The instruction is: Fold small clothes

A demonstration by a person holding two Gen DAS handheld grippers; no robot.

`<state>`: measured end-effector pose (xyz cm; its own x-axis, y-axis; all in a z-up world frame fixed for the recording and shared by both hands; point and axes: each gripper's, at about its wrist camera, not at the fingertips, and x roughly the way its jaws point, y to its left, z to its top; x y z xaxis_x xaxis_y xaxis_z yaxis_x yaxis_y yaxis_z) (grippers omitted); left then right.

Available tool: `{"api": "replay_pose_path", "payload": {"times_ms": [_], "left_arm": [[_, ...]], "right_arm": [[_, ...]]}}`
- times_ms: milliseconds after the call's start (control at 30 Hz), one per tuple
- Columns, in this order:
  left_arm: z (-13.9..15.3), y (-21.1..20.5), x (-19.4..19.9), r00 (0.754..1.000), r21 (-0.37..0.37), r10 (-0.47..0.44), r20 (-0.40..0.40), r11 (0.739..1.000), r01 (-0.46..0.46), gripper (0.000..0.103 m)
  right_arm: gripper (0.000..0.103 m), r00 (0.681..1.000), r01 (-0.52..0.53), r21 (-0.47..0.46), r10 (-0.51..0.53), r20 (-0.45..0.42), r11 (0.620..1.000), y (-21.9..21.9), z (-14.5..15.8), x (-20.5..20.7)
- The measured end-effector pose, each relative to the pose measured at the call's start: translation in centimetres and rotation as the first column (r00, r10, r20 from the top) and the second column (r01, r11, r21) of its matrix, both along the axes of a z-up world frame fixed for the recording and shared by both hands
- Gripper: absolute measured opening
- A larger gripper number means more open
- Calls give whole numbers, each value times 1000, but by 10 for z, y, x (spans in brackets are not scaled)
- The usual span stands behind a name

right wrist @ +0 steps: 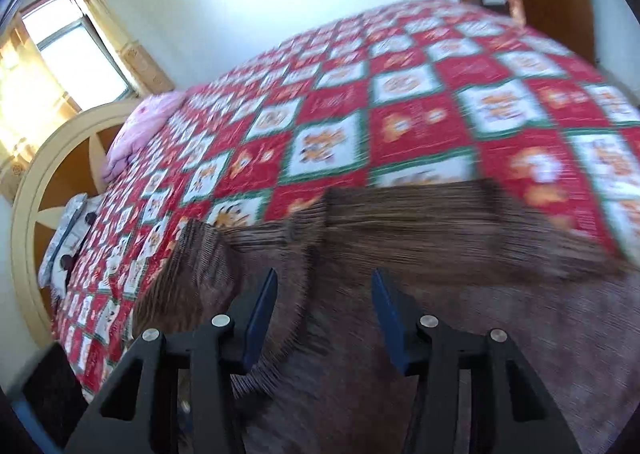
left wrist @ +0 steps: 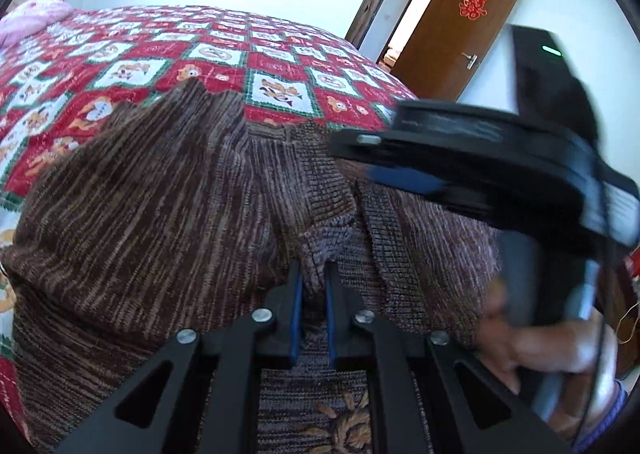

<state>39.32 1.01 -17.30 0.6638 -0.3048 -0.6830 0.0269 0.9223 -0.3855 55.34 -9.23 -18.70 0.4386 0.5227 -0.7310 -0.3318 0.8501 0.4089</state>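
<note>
The brown knitted sweater [left wrist: 160, 194] lies spread on the checked bedspread [left wrist: 140, 54]. The left gripper [left wrist: 312, 294] is pinched on a ridge of knit near the placket, while the right gripper [right wrist: 324, 318] hangs over the cloth, fingers apart and empty. That narrow pinch could slip, undoing the fold

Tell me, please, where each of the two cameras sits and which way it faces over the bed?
Left wrist: sits on the left gripper, looks down its fingers across the brown knitted garment toward the open door; its gripper is shut on a fold of the knit; the right gripper and the hand holding it show at right.
Right wrist: sits on the right gripper, looks over the garment toward the headboard and window; its jaws stand open, nothing between them; blurred.
Shared: the garment and the red patchwork quilt.
</note>
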Motion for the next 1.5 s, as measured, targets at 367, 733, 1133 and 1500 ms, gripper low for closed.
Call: {"api": "replay_pose_path", "payload": {"times_ms": [367,733,1133,1500], "left_arm": [[2,10,-6,1000,-97,10,28,995,-7,12],[40,-44,-28,986,31,-107,131,994,104,12],[14,-102,-12,986,169,-167,12,972,163,24],[53,-18,-43,992,229,-76,100,972,51,68]], "right_arm": [[8,995,-19,-108,30,94,994,28,12,-12],[7,977,34,-103,-12,213,994,-23,66,-42],[8,992,87,-166,-69,110,982,-71,-6,-13],[10,971,86,-151,-48,234,985,-88,54,-102]]}}
